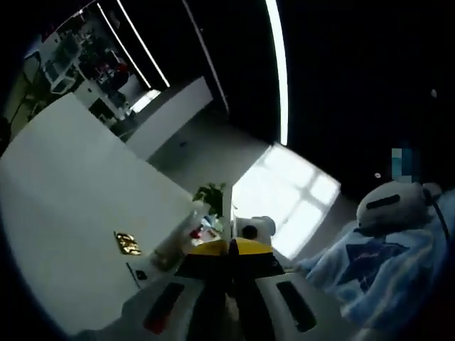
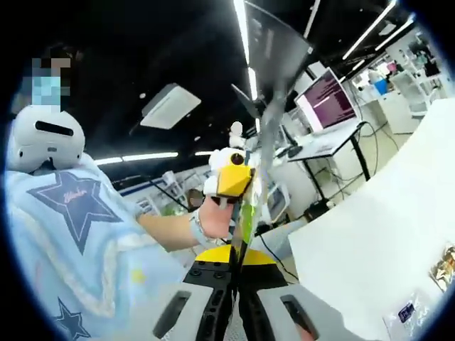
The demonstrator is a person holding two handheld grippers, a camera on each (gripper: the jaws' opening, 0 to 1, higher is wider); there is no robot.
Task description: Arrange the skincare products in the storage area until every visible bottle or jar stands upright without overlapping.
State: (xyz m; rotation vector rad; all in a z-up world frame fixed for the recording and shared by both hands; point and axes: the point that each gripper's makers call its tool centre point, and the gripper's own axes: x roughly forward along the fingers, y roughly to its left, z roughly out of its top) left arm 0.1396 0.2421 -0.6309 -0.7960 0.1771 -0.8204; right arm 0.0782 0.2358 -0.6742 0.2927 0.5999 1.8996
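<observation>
white table (image 1: 78, 192) | potted plant (image 1: 211, 193) | monitor (image 2: 328, 99) | ceiling light strip (image 1: 279, 64)

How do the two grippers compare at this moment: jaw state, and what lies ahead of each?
The left gripper faces the white table with small items on it; the right gripper faces the person, and the left gripper appears ahead of it, in the person's hand. Both have jaws closed together, apparently on nothing, with yellow-and-black bodies.

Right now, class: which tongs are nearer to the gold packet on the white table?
Probably the right tongs: the gold packet lies far out to their side on the white table. The left tongs see it well ahead, left of their tips.
</observation>
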